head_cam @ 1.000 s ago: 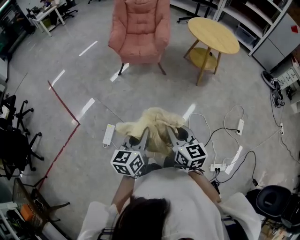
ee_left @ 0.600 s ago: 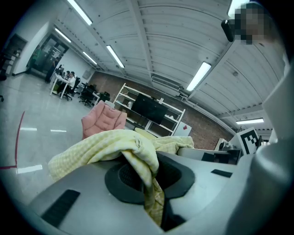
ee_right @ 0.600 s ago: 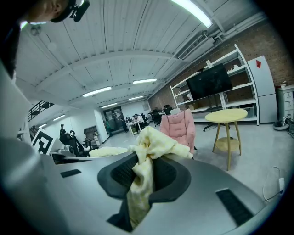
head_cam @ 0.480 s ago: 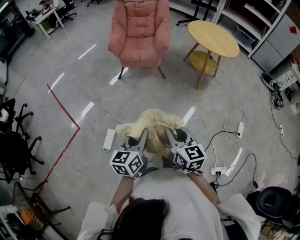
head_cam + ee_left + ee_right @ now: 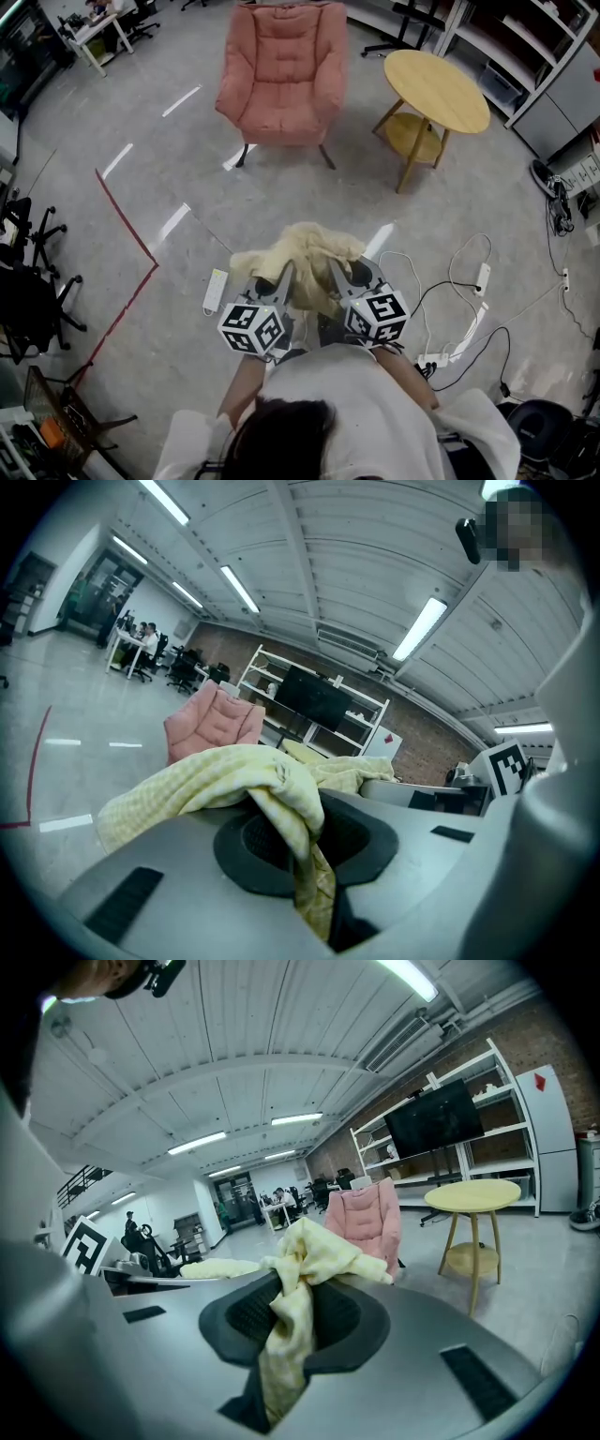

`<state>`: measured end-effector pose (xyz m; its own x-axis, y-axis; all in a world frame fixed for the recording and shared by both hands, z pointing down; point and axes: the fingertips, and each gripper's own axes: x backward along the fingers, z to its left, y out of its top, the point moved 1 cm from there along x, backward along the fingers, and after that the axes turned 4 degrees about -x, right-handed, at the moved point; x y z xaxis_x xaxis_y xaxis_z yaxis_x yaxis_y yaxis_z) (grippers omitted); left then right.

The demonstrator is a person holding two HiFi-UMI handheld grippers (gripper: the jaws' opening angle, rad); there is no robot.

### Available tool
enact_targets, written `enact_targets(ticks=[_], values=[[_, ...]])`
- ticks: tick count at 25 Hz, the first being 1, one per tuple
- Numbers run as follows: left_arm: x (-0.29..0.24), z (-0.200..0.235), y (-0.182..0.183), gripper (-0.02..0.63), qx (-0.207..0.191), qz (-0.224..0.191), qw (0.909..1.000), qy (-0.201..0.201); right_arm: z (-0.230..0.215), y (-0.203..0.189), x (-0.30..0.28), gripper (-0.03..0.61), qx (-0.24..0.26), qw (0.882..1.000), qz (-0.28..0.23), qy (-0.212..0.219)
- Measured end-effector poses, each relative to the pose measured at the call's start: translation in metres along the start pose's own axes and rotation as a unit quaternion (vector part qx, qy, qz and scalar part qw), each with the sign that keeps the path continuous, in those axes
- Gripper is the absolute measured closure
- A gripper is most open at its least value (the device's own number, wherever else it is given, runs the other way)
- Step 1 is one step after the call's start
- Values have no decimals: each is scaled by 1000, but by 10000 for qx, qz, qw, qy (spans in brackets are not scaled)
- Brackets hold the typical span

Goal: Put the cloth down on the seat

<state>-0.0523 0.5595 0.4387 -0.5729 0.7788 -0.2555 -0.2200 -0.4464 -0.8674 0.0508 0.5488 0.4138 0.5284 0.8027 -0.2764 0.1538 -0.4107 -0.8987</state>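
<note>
A pale yellow cloth [image 5: 302, 256] hangs bunched between my two grippers, held in front of the person, above the floor. My left gripper [image 5: 278, 278] is shut on one part of the cloth [image 5: 281, 803]; my right gripper [image 5: 337, 277] is shut on another part of the cloth [image 5: 286, 1330]. The pink armchair [image 5: 279, 70] stands well ahead across the floor, its seat [image 5: 281, 101] bare. The armchair [image 5: 212, 726] shows beyond the cloth in the left gripper view, and the same armchair [image 5: 365, 1223] shows in the right gripper view.
A round wooden side table [image 5: 435, 81] stands right of the chair. A white power strip [image 5: 215, 290] lies on the floor at the left, cables and sockets [image 5: 466, 291] at the right. Red tape [image 5: 127, 217] marks the floor. Office chairs [image 5: 28, 272] sit at the far left.
The view has advanced slightly toward the armchair and table; both grippers keep the same hold on the cloth.
</note>
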Motion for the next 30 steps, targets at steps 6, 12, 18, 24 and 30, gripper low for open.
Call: enact_targets(ticks=[6, 12, 18, 24, 30], values=[[-67, -8, 20, 554, 0, 110, 9999, 94, -57, 32, -27, 495, -73, 9999, 98, 71], [-128, -14, 35, 554, 256, 165, 9994, 151, -110, 63, -52, 496, -25, 9993, 207, 312], [-176, -14, 54, 554, 258, 80, 9991, 317, -147, 90, -80, 497, 42, 9982, 250, 548], [-208, -10, 57, 554, 341, 113, 9983, 467, -176, 97, -99, 495, -6, 9967, 374, 714], [-222, -4, 59, 554, 365, 130, 9975, 592, -187, 101, -113, 497, 49, 9959, 409, 807]])
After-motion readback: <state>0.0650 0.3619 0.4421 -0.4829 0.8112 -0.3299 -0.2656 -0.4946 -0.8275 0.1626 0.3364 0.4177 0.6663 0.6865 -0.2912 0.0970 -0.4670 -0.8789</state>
